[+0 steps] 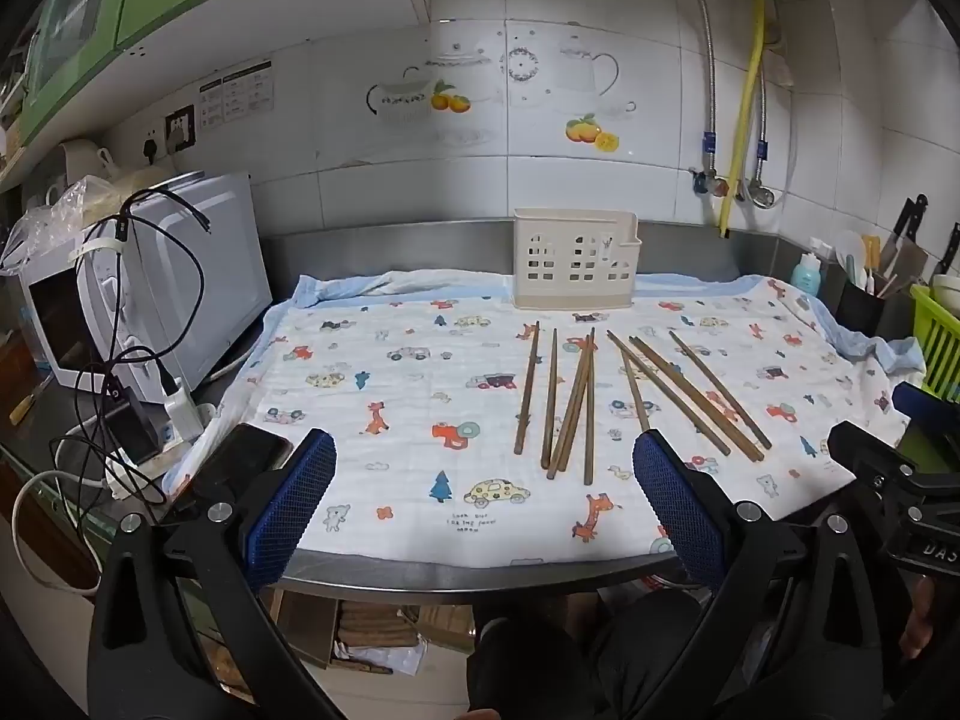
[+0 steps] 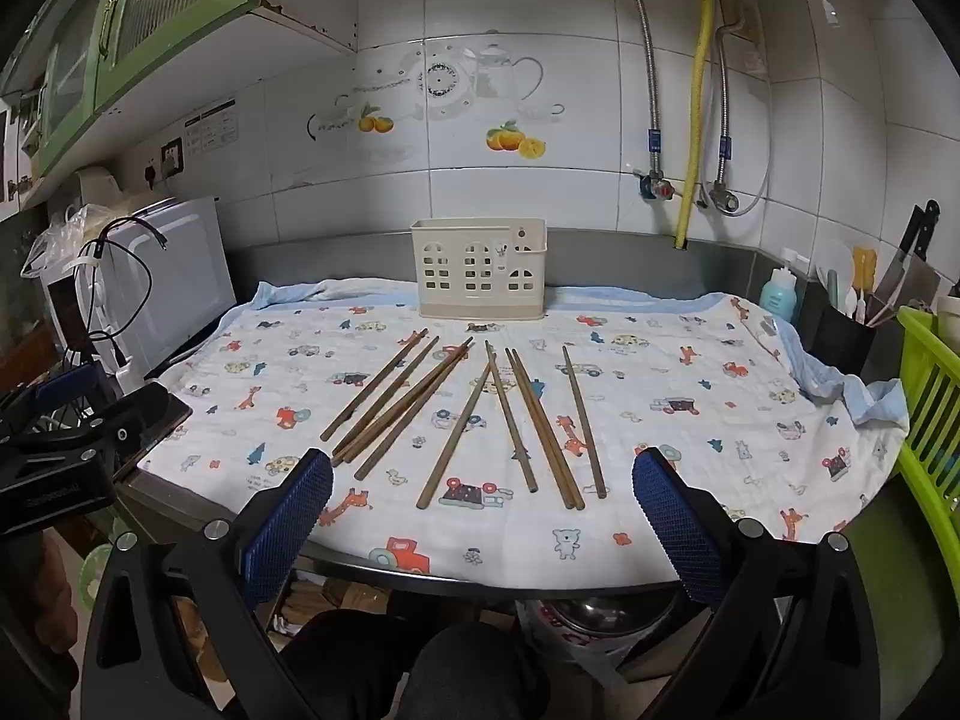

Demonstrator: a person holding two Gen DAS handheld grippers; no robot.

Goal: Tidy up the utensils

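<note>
**Both tongs wide, chopsticks waiting on the cloth**

Blue pads fill the foreground in both wrist views: the left tongs (image 1: 483, 492) are spread wide with nothing between them, and the right tongs (image 2: 483, 495) are spread just as wide, empty too. Both hover at the near edge of the surface (image 1: 456, 576), tilted down toward it, touching nothing.

Beyond them, a white cloth (image 1: 372, 372) printed with cars and giraffes covers the surface. On it lie the wooden chopsticks (image 1: 570, 402), loose and flat, in two rough clusters. One group sits nearly parallel, several sticks crossing or touching each other; the other group fans out beside it. From the right wrist view the chopsticks (image 2: 462, 414) spread like an open fan straight ahead of the tongs.

At the back of the cloth, against the steel backsplash, a cream holder (image 1: 575, 258) with small window cut-outs stands upright, well apart from the chopsticks' far tips. From the left wrist view, nothing shows above its rim.

Off to the left, a white microwave (image 1: 180, 276) carries tangled black cables. Far right, a green rack (image 2: 933, 384) and a dark pot of utensils (image 2: 843, 330) sit at the surface's edge.
</note>
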